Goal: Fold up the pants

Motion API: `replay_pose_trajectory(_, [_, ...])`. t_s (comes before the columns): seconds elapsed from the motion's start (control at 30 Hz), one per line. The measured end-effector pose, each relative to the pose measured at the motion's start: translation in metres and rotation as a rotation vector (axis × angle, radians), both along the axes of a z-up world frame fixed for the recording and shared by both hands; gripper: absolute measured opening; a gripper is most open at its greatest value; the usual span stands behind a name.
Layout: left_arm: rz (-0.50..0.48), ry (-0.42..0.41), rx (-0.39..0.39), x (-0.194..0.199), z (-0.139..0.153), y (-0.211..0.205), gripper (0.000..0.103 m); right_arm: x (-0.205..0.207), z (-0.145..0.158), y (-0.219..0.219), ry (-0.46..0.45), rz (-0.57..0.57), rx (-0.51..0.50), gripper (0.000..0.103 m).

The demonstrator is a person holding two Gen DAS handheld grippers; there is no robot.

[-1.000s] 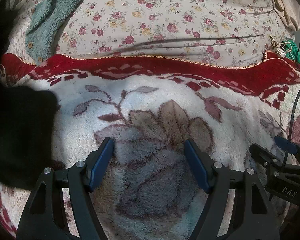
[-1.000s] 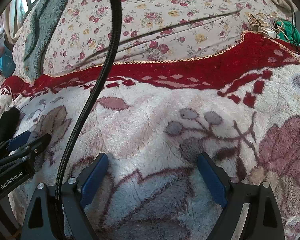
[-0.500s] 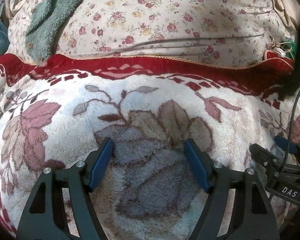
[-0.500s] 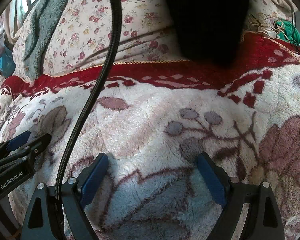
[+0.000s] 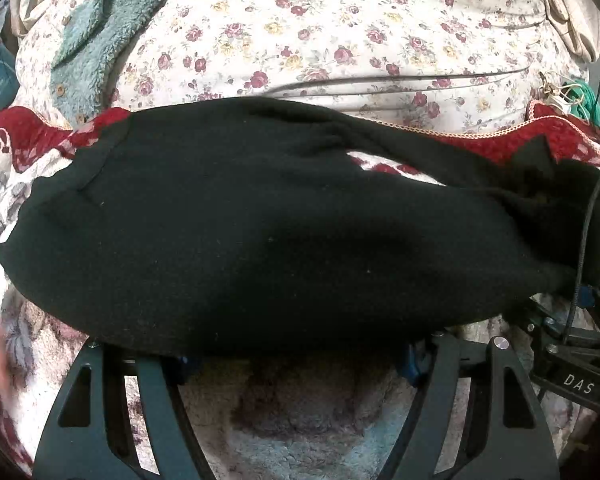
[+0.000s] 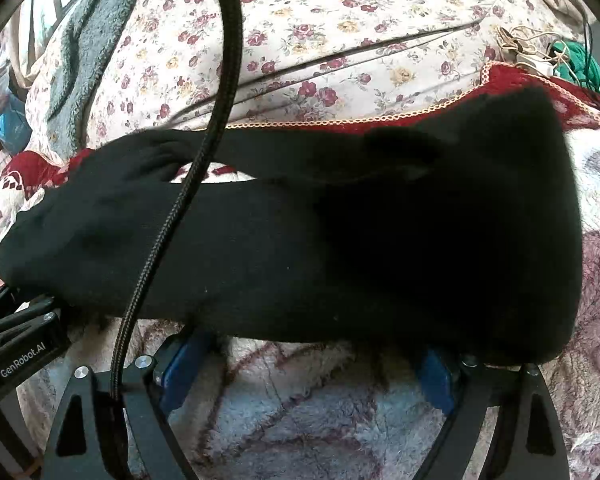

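Both tongs stand apart, gripping nothing. Left wrist view: the black pants [image 5: 260, 220] lie across the fleece blanket [image 5: 300, 432], covering the tips of the left gripper [image 5: 296, 360]. Right wrist view: the right gripper [image 6: 312, 356] should pinch one edge only, I think.

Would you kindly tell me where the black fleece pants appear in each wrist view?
Left wrist: the black fleece pants span the middle, covering the left gripper fingertips.
Right wrist: they fill the centre and right, above the right gripper.
Shared landmark: the red blanket border.
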State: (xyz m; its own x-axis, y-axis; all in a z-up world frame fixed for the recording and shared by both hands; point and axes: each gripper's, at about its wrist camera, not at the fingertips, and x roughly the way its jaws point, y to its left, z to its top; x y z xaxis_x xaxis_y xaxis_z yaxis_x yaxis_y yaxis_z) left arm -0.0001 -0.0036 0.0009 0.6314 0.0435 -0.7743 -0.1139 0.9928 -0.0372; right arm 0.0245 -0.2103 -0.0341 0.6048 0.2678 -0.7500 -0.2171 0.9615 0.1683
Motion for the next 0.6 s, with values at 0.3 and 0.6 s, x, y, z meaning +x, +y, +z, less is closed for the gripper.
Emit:
replay_pose_trajectory(0.3, [0.002, -0.002, -0.001, -0.0001, -0.0005, 0.0011, 0.074, -0.0004, -0.0011, -0.0002, 0.0, 0.0, 0.0, 0.09])
replay_pose_trajectory(0.6, [-0.004, 0.012, 0.001, 0.0004, -0.0004, 0.0006, 0.074, -0.0007, -0.0009, 0.002, 0.001, 0.002, -0.015, 0.09])
